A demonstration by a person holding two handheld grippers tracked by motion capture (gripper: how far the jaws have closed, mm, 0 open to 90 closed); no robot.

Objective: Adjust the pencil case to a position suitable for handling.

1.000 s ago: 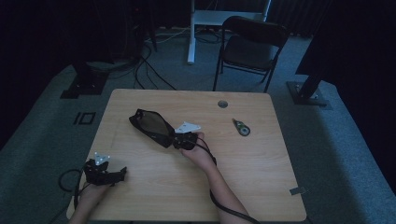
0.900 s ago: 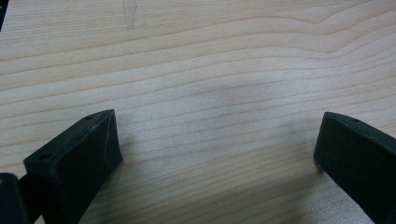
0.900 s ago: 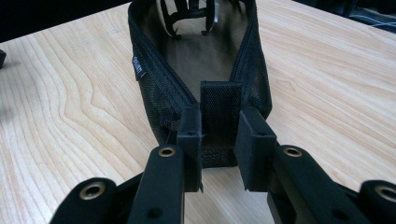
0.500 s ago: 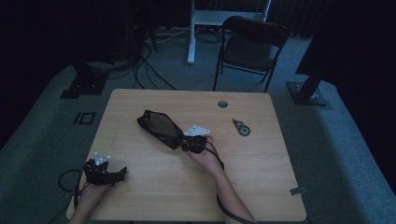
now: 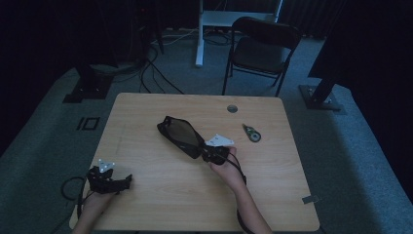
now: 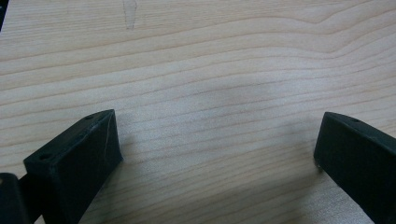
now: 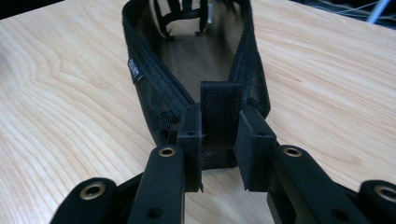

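Observation:
A black mesh pouch [image 5: 179,135] lies open near the middle of the wooden table [image 5: 146,112]. My right gripper [image 5: 207,155] is shut on the pouch's near end. In the right gripper view the two pads pinch a black fabric tab [image 7: 220,112] of the pouch [image 7: 196,56], whose unzipped mouth shows its dark inside. My left gripper [image 5: 127,178] rests at the table's front left, jaws wide apart. In the left gripper view its fingers [image 6: 74,158] frame bare wood, nothing between them.
A small round tape-like object [image 5: 252,134] lies on the table to the right of the pouch. A cable hole [image 5: 232,108] sits near the far edge. A folding chair [image 5: 260,48] stands behind the table, with cables on the floor to the left.
My right gripper has dragged the pouch to the right across the table. The left gripper has stayed in place.

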